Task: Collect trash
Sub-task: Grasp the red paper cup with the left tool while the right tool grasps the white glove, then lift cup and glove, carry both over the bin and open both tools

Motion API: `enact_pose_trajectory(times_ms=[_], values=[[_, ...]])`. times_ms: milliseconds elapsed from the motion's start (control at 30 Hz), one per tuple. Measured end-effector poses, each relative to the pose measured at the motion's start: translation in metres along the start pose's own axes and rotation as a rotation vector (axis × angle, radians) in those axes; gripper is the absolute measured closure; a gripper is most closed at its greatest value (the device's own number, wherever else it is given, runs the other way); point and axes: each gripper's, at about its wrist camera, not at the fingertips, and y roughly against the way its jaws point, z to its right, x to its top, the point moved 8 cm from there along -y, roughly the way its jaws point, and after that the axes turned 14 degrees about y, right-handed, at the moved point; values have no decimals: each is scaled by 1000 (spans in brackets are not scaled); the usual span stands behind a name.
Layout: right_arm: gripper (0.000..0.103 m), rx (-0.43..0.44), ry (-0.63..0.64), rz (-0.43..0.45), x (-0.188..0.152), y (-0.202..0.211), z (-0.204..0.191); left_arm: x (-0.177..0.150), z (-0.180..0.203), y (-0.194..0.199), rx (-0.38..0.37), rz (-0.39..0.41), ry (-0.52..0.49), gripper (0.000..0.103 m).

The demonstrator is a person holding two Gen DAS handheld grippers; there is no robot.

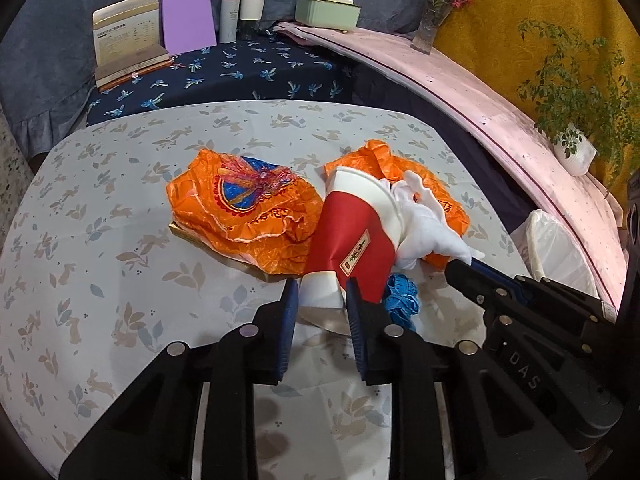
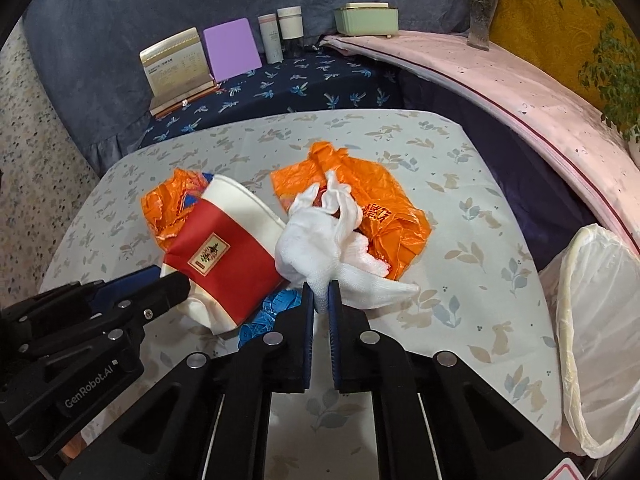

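My left gripper (image 1: pixel 322 294) jaws clamped on base of squashed red-and-white paper cup (image 1: pixel 352 236), lying on bench (image 1: pixel 100 240). My right gripper (image 2: pixel 320 298) jaws pinch crumpled white cloth glove (image 2: pixel 320 240). Risk: glove snags orange plastic bag (image 2: pixel 384 204), drags it; flattened cup slips. Blue crumpled scrap (image 1: pixel 402 300) half hidden under cup, unidentifiable. White-lined bin (image 2: pixel 596 312) cut off at frame edge.

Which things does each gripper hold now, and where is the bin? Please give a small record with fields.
left gripper: closed on the base of the red and white paper cup
right gripper: shut on the white cloth
still on the table: two orange plastic bags, a blue crumpled piece
bin with white liner: beside the table's right edge
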Motion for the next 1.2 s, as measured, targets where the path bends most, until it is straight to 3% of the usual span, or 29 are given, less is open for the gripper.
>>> enact_pose_trajectory(times_ms=[67, 233, 433, 533, 633, 967, 1033, 1100, 1200], values=[[97, 8, -19, 15, 1, 6, 4, 1, 3, -1, 0, 2, -9, 78], [97, 7, -56, 63, 7, 27, 17, 3, 10, -6, 15, 10, -22, 55], [97, -1, -92, 121, 19, 52, 34, 10, 17, -17, 11, 7, -30, 55], [97, -2, -110, 142, 22, 61, 42, 12, 20, -23, -4, -7, -21, 63], [97, -11, -120, 157, 25, 67, 49, 8, 27, -26, -26, -31, -38, 87], [97, -45, -153, 185, 21, 85, 70, -9, 58, -13, -102, -51, -69, 88], [97, -54, -166, 196, 19, 92, 77, -11, 63, -9, -104, -45, -78, 76], [97, -62, -178, 203, 17, 98, 84, -11, 68, -7, -90, -20, -99, 37], [97, -72, -188, 212, 15, 106, 93, -12, 81, -6, -77, 7, -157, 23]])
